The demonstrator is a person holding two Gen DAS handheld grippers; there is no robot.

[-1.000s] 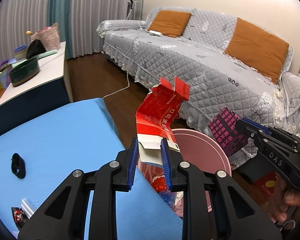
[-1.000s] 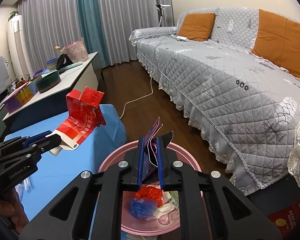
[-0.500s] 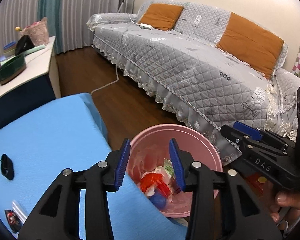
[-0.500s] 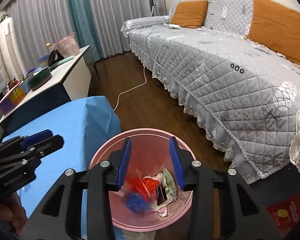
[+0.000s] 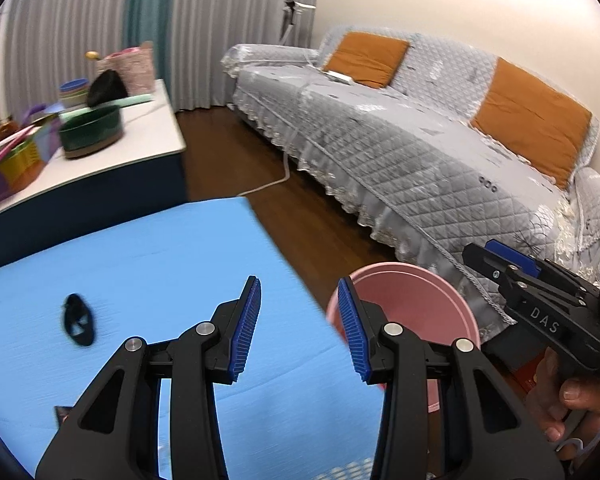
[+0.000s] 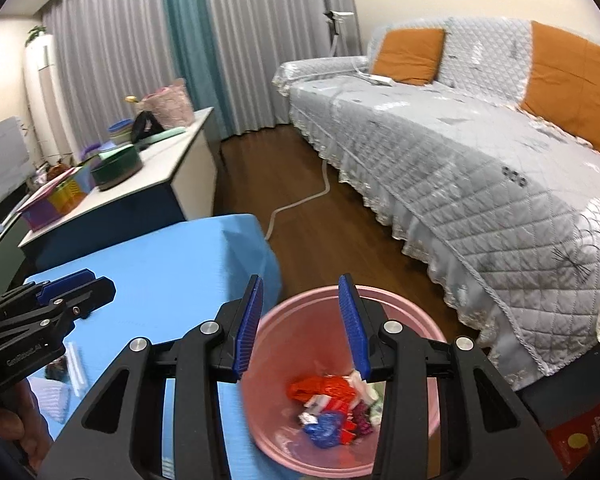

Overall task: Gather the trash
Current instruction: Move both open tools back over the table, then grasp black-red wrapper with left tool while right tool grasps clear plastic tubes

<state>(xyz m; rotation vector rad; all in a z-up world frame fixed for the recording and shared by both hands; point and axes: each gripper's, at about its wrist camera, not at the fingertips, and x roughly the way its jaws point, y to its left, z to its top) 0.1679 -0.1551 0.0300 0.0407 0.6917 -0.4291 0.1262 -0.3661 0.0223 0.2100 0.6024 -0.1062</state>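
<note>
Blue tabletop [image 5: 148, 264] w/ a small black loop [image 5: 78, 325] lying on it, a dark wrapper [image 5: 62, 414] at its near-left edge. Wood floor [image 6: 300, 240] carries pink bin [image 6: 428, 332] just beside tabletop edge; white cable [image 6: 300, 204] runs across floor.

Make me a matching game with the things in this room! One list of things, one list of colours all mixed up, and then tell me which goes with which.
Things:
1. bin
2. table cover
3. sofa cushion
4. bowl on the side counter

Colours:
A. dark green
B. pink
C. orange
D. light blue

Right pairs: 1-B, 2-D, 3-C, 4-A
</note>
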